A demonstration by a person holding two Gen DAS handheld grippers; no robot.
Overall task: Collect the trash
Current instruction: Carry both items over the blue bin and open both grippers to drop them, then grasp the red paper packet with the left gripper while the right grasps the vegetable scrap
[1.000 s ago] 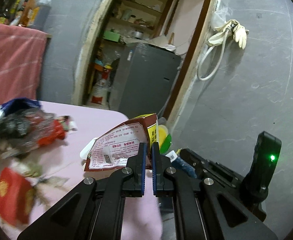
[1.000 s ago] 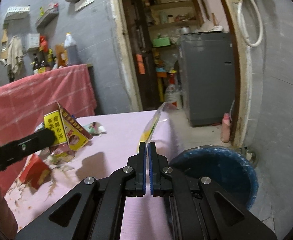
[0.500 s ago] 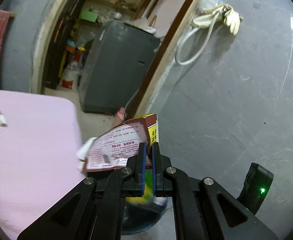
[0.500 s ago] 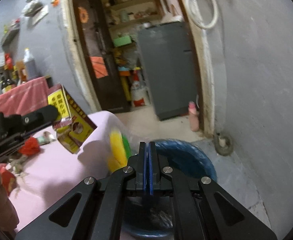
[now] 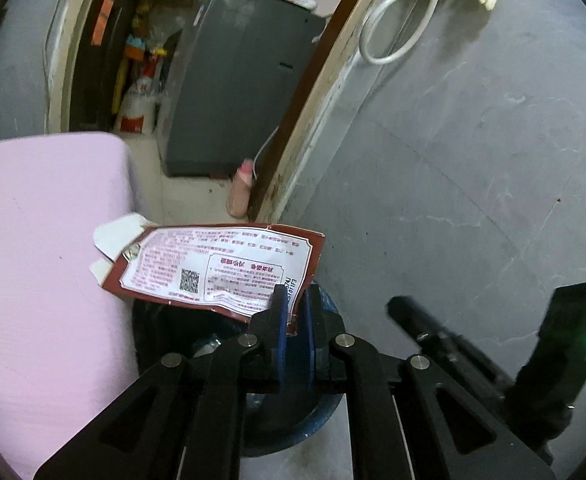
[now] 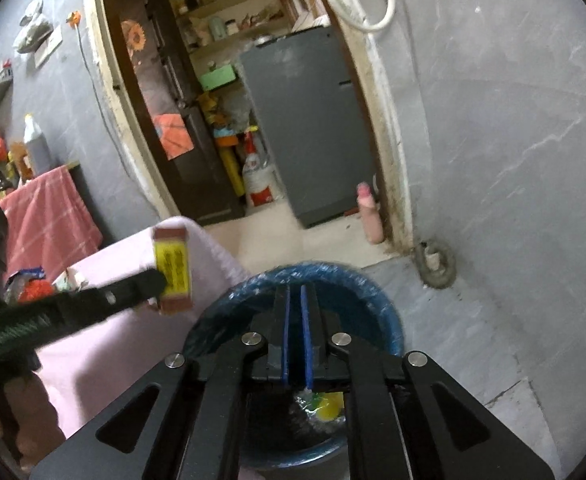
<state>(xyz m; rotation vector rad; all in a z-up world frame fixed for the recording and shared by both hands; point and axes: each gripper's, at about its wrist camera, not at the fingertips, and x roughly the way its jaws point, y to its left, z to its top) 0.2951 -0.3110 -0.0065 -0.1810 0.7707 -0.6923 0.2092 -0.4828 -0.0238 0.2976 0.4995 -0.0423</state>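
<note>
1. pinching a flattened red-and-white carton by its right corner in the left hand-held gripper, pads clamped on the cardboard, with the rest cantilevered out to the left; seen edge-on from the right wrist view as a yellow and red box.
2. judging it light, thin and creased: stiff enough to stay level from one corner, yet likely to flex or swing, and glossy print may slide between pads; a bite deeper in from the edge would hold more surely.
3. hanging over the near rim of the blue trash bin, just beside the pink-covered tabletop, so a drop from about here looks likely to land inside, though the long left end overhangs the tabletop edge and could catch it.
4. showing the right hand-held gripper above the bin mouth, pads slightly parted and holding nothing; a yellow and green wrapper lies at the bottom of the bin.
5. leaving more litter on the tabletop far side.
6. noting a pink bottle on the floor by the door frame and a grey appliance behind, both well apart from the bin.
</note>
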